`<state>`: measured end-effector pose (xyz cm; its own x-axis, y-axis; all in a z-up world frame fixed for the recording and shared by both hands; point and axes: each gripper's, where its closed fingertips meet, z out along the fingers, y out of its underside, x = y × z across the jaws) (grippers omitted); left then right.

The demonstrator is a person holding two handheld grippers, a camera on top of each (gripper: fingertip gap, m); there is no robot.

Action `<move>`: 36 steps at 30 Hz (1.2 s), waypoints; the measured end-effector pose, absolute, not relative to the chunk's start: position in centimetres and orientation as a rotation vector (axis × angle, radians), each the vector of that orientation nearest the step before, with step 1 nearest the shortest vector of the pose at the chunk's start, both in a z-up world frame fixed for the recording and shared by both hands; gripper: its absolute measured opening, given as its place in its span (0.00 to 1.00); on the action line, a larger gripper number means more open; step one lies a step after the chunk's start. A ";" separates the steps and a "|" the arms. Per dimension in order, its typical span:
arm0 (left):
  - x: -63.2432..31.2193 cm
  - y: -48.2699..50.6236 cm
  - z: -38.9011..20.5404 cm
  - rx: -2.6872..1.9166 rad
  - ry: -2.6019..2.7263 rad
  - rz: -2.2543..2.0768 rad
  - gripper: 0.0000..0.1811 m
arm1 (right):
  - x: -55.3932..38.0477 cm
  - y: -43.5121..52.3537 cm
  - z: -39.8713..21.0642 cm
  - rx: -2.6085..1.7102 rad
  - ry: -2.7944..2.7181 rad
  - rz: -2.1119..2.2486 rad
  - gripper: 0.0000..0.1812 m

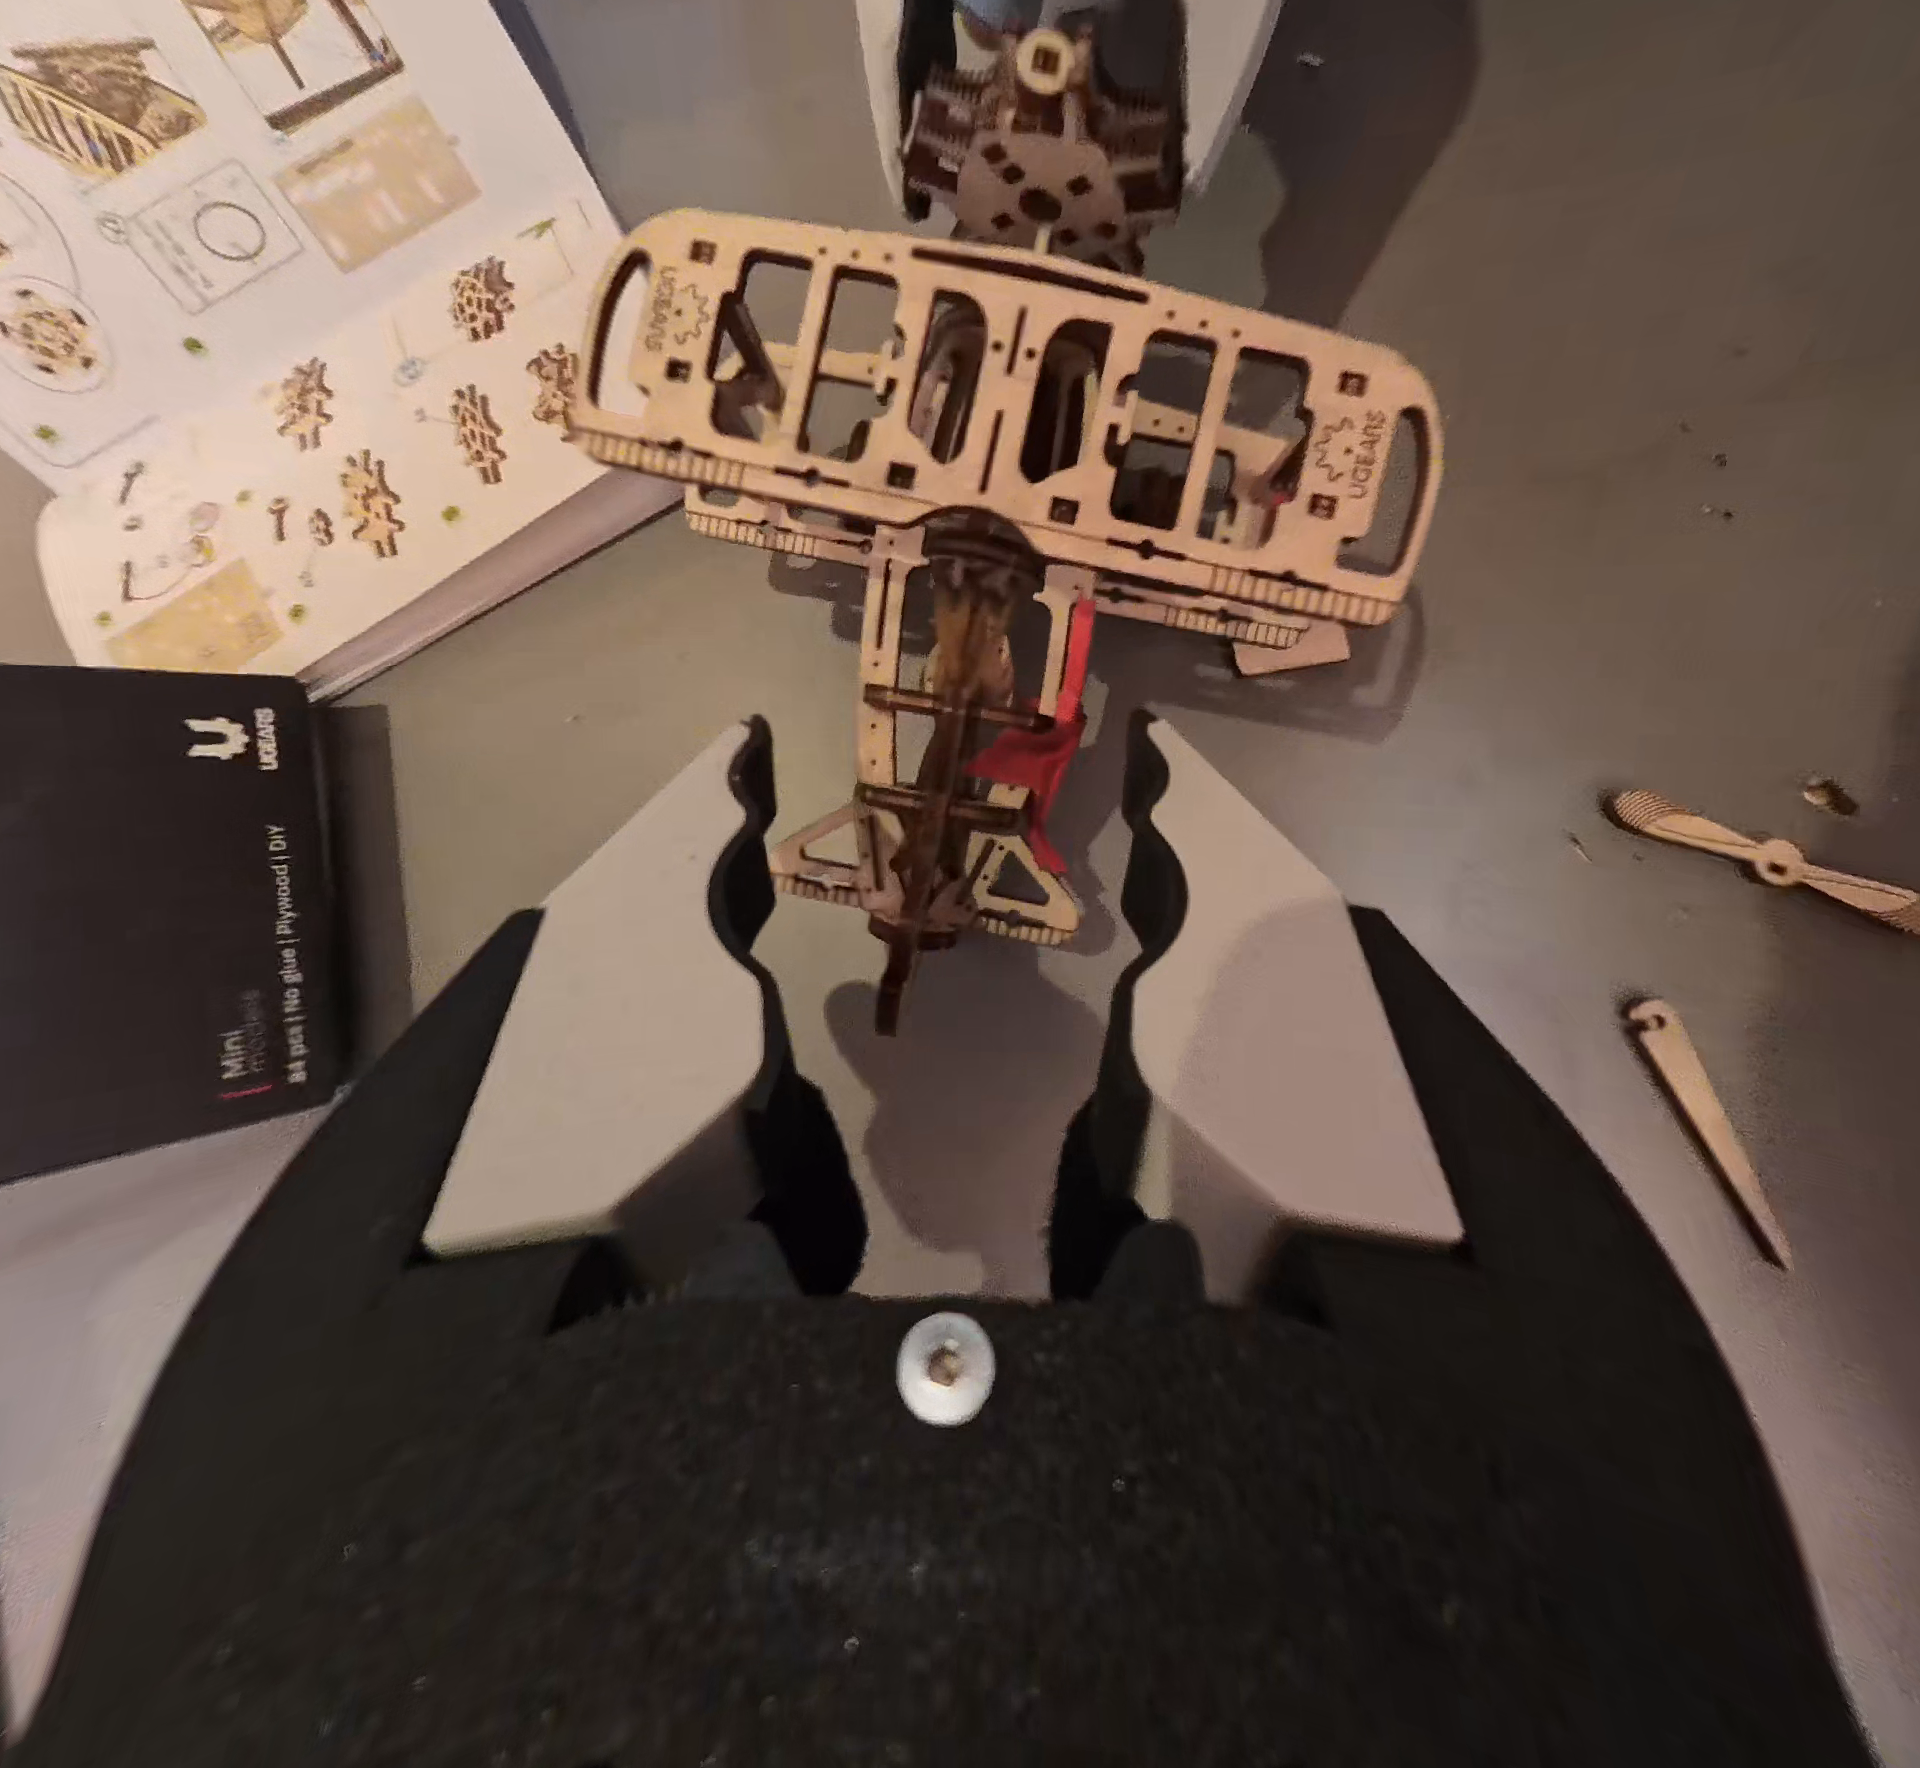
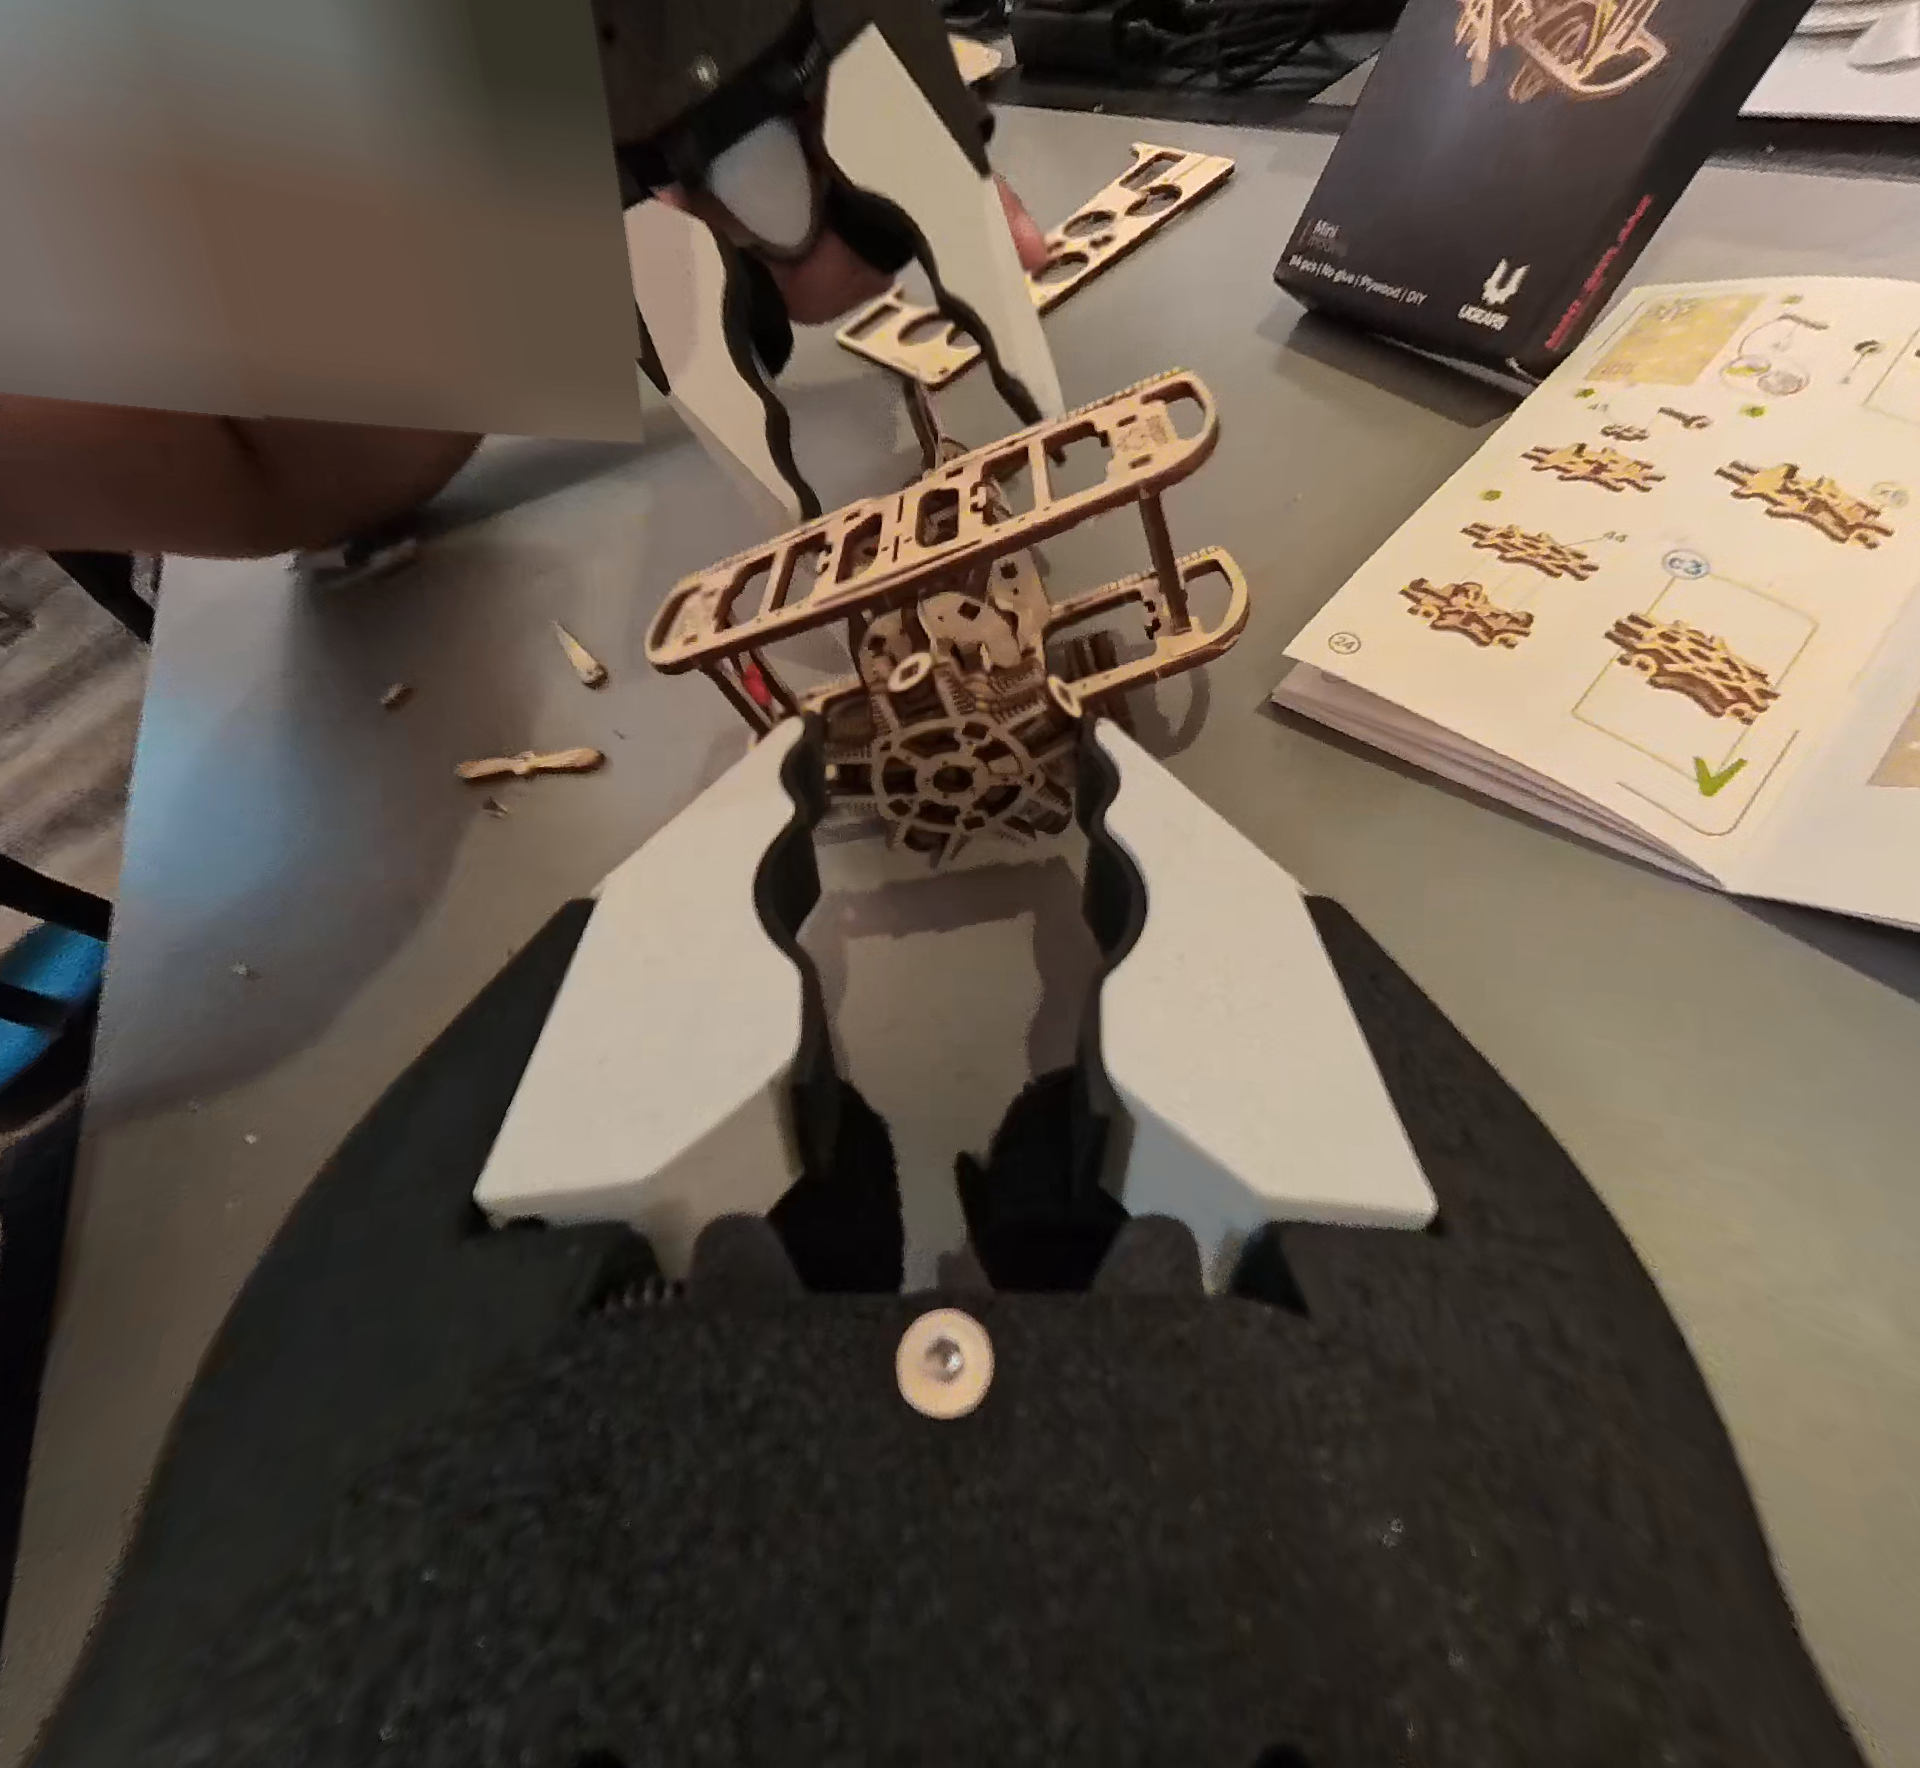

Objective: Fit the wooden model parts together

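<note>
Wooden plane [image 1: 997, 430]: on grey table [image 1: 1558, 264]; box [image 1: 156, 908], booklet [image 1: 312, 264], loose propeller [image 1: 1766, 861] nearby
Left tongs [image 1: 951, 783]: wide open, around tail, holding nothing
Right tongs [image 2: 951, 762]: open beside nose, grip unclear
Right view only: cut-out sheets [image 2: 1132, 212]

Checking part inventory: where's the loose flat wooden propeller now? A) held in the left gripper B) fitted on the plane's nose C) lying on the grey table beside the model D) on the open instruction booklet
C: the loose flat wooden propeller lies on the grey table, apart from the wooden biplane model.

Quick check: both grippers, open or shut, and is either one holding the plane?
Left gripper: open around the plane tail, not clamped on it.
Right gripper: jaws either side of the plane's engine; grip cannot be told.
</note>
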<state>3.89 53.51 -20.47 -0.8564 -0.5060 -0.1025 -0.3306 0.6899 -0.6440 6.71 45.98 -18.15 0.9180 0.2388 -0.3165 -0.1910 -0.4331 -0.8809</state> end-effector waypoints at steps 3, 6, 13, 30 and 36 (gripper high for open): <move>3.9 53.2 -20.8 -0.672 2.658 -0.979 0.35 | 6.5 46.1 -17.6 -1.924 -0.005 0.537 0.26; 3.6 53.0 -21.5 -0.643 2.703 -0.966 0.33 | 6.5 46.2 -18.0 -1.944 0.006 0.541 0.26; 3.4 52.7 -22.5 -0.618 2.746 -0.940 0.31 | 6.3 46.4 -17.8 -1.928 0.029 0.553 0.26; 3.3 52.7 -22.5 -0.626 2.755 -0.977 0.24 | 6.3 46.4 -18.2 -1.979 -0.144 0.370 0.26; 3.3 52.7 -22.5 -0.631 2.756 -0.990 0.24 | 6.2 46.6 -18.1 -1.977 -0.183 0.342 0.26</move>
